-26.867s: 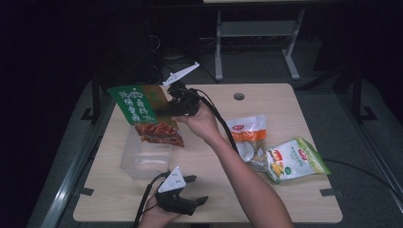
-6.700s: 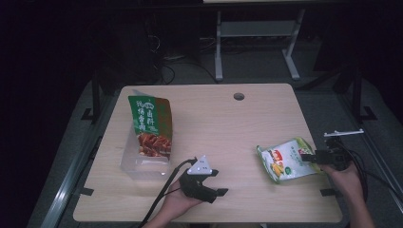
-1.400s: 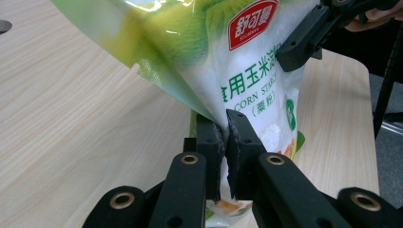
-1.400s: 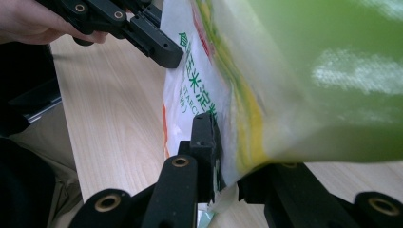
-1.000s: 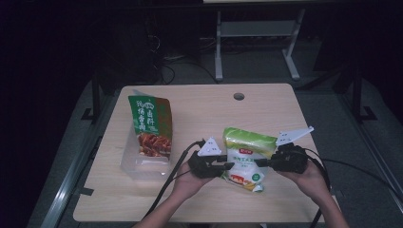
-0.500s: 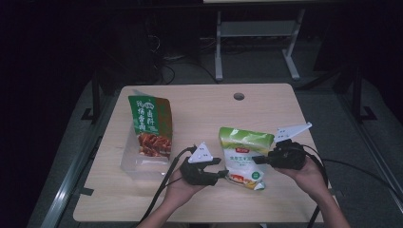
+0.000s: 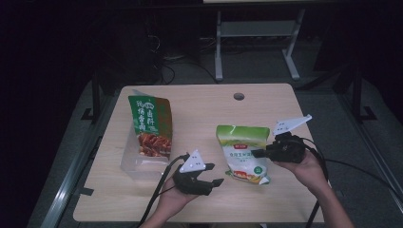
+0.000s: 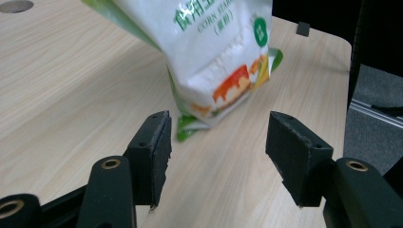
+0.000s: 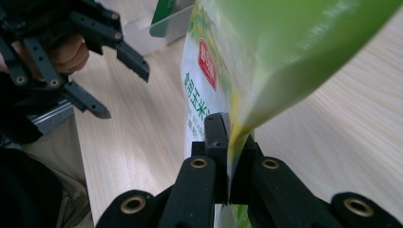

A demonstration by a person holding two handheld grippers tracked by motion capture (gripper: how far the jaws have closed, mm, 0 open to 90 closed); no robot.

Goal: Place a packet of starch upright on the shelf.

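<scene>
A white and green bag of corn starch [image 7: 241,151] stands tilted on the wooden table [image 7: 199,109], its bottom corner on the wood. My right gripper [image 7: 256,153] is shut on the bag's right side edge; in the right gripper view the jaws [image 9: 230,142] pinch that edge of the bag [image 9: 285,42]. My left gripper [image 7: 213,175] sits to the bag's lower left, apart from it. Its jaws have just been opening and stand open [image 8: 216,147] with nothing between them; the bag [image 8: 214,42] hangs just beyond the tips.
A clear plastic container [image 7: 135,166] at the table's left holds a green snack bag [image 7: 149,121] leaning upright. A cable hole [image 7: 239,96] lies near the far edge. The left gripper [image 9: 95,61] and the container [image 9: 161,23] appear far off in the right gripper view.
The left gripper opened, let go of the bag and drew back toward the near left. The right gripper tipped the bag from lying to nearly upright.
</scene>
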